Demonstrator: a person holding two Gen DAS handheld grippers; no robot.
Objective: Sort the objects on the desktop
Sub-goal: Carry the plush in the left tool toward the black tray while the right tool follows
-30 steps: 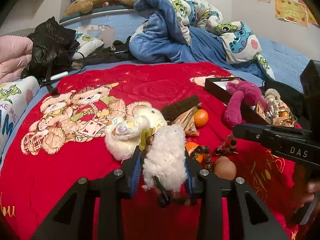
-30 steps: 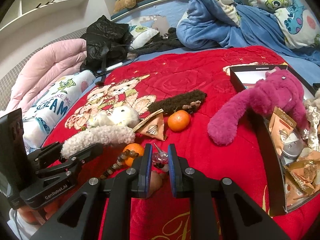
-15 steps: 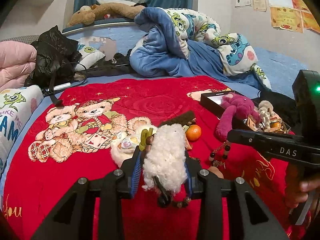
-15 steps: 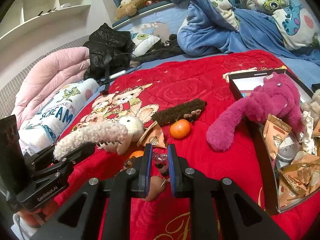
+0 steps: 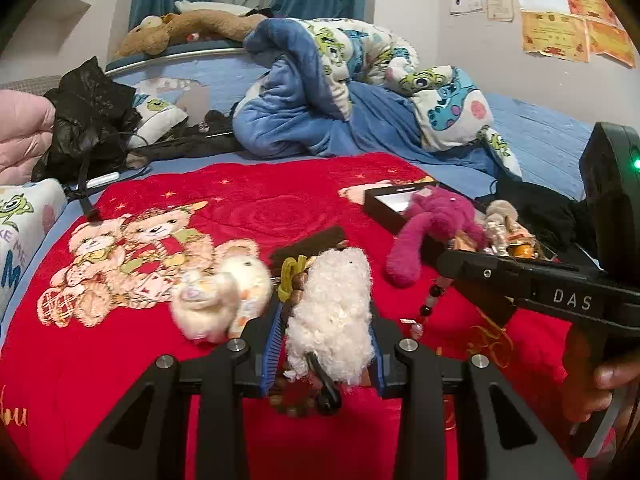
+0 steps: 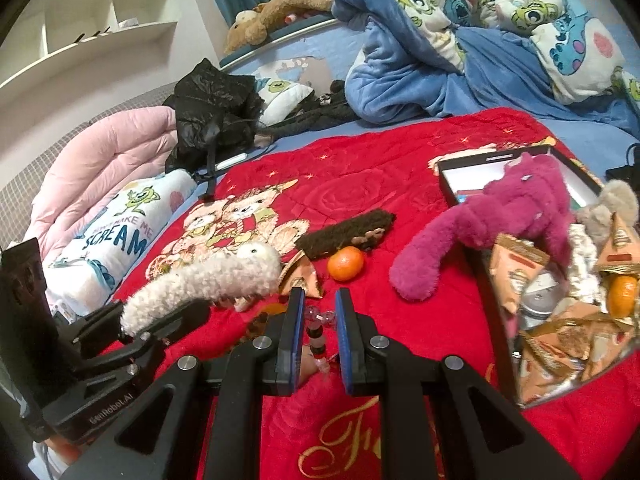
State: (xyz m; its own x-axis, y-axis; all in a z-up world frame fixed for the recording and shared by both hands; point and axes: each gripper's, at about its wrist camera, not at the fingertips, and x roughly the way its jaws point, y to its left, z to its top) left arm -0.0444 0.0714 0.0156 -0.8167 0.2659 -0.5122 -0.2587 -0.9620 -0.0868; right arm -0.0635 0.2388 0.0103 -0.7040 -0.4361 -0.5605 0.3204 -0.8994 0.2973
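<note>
The left tool (image 5: 325, 340) was clamped on the white fluffy clip (image 5: 334, 312) (light, soft, best pinched mid-body), while the right tool (image 6: 318, 334) pinched a bead string (image 6: 317, 338), probably slippery.

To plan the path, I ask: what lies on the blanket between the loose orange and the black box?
In the right wrist view, between the orange and the black box lies only the pink plush toy's dangling limb on the red blanket.
</note>
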